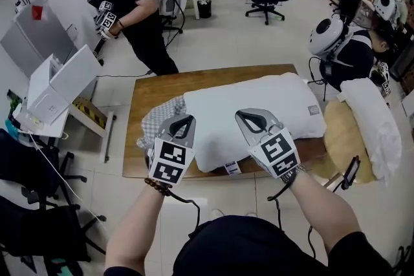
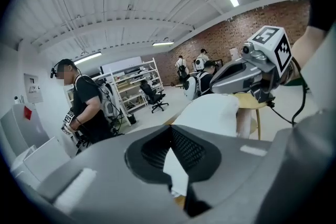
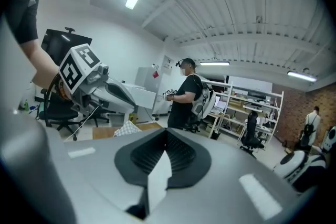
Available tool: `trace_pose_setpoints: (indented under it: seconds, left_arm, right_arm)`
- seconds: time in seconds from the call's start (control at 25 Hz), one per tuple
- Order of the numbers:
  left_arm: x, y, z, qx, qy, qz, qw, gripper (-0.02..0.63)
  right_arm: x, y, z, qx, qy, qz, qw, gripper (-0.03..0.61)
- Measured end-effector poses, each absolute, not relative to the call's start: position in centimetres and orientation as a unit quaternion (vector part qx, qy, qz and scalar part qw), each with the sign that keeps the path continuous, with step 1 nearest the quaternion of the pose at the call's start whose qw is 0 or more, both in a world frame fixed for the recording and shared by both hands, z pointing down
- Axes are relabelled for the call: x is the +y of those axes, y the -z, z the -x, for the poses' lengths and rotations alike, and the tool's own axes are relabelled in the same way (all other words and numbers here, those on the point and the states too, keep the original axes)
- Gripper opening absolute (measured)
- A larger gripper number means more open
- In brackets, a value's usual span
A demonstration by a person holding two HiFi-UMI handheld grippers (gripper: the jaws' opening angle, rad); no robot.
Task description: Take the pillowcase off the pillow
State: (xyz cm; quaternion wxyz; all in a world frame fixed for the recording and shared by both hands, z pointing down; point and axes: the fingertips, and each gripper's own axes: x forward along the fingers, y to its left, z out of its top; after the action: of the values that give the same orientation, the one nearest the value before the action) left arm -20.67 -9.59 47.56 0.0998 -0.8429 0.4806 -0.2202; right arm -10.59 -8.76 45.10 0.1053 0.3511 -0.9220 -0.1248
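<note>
A bare white pillow [image 1: 259, 106] lies across the wooden table [image 1: 155, 90]. A grey checkered pillowcase [image 1: 160, 116] lies crumpled at its left end, partly under it. My left gripper [image 1: 185, 118] hovers over the pillow's near left corner, jaws shut, with no cloth visibly pinched. My right gripper [image 1: 246, 114] hangs over the pillow's near edge, also shut and empty. In the left gripper view the closed jaws [image 2: 170, 131] point past the pillow [image 2: 210, 113] towards the right gripper [image 2: 212, 84]. The right gripper view looks over its closed jaws [image 3: 165, 134] at the checkered pillowcase [image 3: 126, 130].
A person in black [image 1: 142, 3] stands beyond the table's far left corner. Another person [image 1: 352, 55] sits at the right, next to a round stool [image 1: 349, 139] bearing a second white pillow [image 1: 375, 119]. White boxes [image 1: 58, 87] and dark chairs [image 1: 32, 165] stand at the left.
</note>
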Motion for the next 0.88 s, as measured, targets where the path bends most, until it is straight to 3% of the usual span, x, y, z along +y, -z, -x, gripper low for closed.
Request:
trace_pose_setpoints:
  seconds: [0.36, 0.88]
  left_arm:
    - [-6.2, -47.3, 11.9, 0.472, 0.235, 0.846, 0.073, 0.005]
    - [-3.9, -48.1, 8.9, 0.458, 0.246, 0.851, 0.071, 0.004]
  right_arm:
    - [-5.7, -44.5, 4.3, -0.929, 0.123, -0.338, 0.087, 0.0]
    - [-3.7, -45.0, 3.9, -0.927, 0.123, -0.346, 0.079, 0.0]
